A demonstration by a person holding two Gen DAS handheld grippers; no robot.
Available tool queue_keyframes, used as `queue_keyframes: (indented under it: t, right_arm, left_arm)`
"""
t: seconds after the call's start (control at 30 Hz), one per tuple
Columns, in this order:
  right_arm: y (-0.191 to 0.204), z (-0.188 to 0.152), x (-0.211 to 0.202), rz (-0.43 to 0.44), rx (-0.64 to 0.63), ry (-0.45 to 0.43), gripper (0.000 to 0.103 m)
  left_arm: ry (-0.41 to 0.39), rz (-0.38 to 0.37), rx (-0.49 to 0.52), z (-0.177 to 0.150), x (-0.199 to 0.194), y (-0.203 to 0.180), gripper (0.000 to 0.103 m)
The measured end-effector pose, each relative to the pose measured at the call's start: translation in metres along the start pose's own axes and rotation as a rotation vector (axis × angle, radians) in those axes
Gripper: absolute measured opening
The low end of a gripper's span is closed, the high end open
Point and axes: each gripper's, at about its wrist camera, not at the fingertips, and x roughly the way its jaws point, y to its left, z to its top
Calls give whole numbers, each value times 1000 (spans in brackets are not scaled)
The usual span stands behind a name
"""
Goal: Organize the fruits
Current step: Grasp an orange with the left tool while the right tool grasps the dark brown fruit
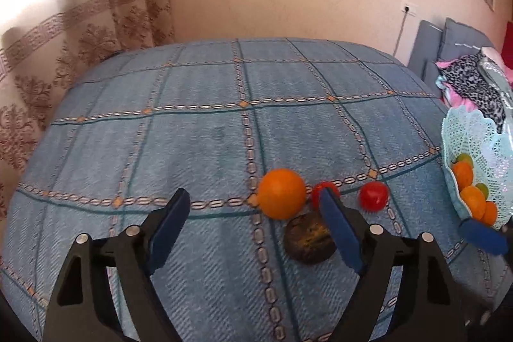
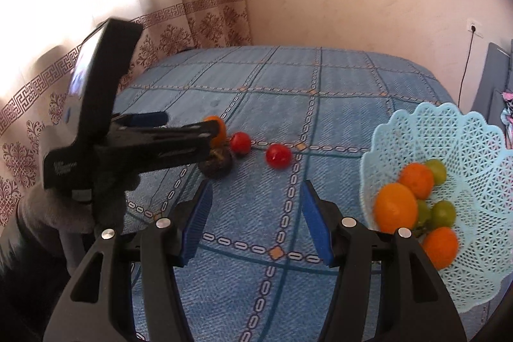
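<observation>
Left hand-held gripper (image 1: 255, 210), spread wide and empty, hovers over an orange (image 1: 281, 193) on the blue-clothed bench (image 1: 198, 143); right hand-held gripper (image 2: 256, 201) gapes empty beside the fruit basket (image 2: 474, 149).

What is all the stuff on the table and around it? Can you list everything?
orange: one, orange, loose on the cloth
tomatoes: two, red, in a row right of the orange
dark fruit: one, brown-black, just in front of the orange
basket: one, pale blue lace, table's right side
basket fruit: three orange, several green, inside the basket
tablecloth: one, blue checked, covers the table
curtain: one, beige patterned, behind left
socket: one, white, on the wall
left gripper: black, blue pads, open, nothing held
right gripper: black, blue pads, open, nothing held
</observation>
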Motion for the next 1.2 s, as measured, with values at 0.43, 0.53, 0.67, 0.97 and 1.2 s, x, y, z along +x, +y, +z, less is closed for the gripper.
queue_keyframes:
  t: [0.43, 0.53, 0.67, 0.97, 1.2]
  right_arm:
    - [5, 0, 25, 73, 26, 86, 59]
    - [9, 2, 34, 87, 26, 108, 59]
    - [13, 4, 44, 110, 37, 139, 59]
    - [26, 15, 74, 126, 38, 191, 59]
    - [34, 25, 98, 100, 16, 204, 59]
  left_arm:
    - [67, -133, -23, 10, 25, -2, 41]
    - [74, -159, -41, 9, 24, 3, 37]
    - [62, -169, -59, 7, 16, 9, 37]
    - [-12, -122, -112, 10, -9, 33, 37]
    - [-49, -61, -145, 11, -22, 49, 37]
